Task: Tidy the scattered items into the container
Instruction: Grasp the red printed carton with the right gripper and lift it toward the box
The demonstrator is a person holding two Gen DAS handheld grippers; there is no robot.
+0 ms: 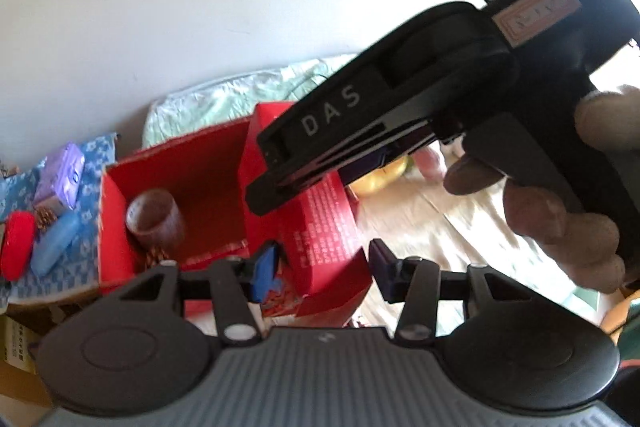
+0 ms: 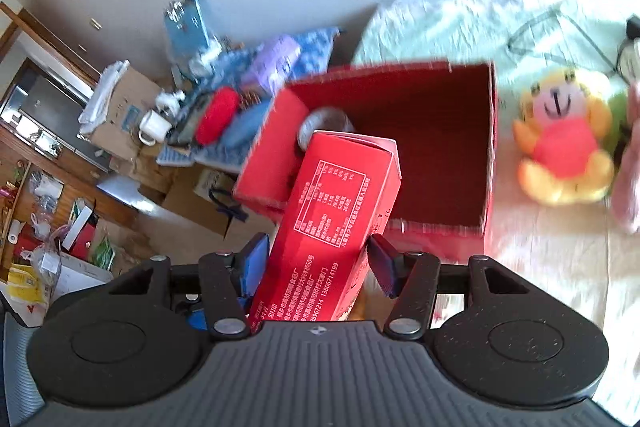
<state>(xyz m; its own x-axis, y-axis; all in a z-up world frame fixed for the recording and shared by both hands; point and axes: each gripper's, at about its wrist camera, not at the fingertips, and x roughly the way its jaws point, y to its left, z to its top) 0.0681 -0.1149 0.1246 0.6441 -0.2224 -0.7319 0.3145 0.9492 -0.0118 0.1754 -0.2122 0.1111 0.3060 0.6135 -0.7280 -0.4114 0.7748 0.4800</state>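
Observation:
A tall red carton [image 2: 340, 195] with white print hangs tilted over the near-left corner of the open red box [image 2: 490, 147]. My right gripper [image 2: 320, 259] is shut on its lower part, a blue pad on each side. In the left wrist view my left gripper [image 1: 322, 267] is shut on the same red carton [image 1: 316, 227] near its bottom end. The black right gripper [image 1: 360, 131], held by a hand [image 1: 560, 211], crosses the carton's upper part. A brown tape roll [image 1: 154, 217] lies inside the red box [image 1: 116, 227].
A red oval case [image 2: 216, 117], a blue case [image 2: 244, 129] and a purple pack [image 2: 272, 65] lie on a blue patterned cloth [image 2: 316, 47] left of the box. A yellow-orange plush toy [image 2: 564, 143] sits to its right. Cardboard boxes [image 2: 128, 95] and a white mug [image 2: 154, 127] clutter the far left.

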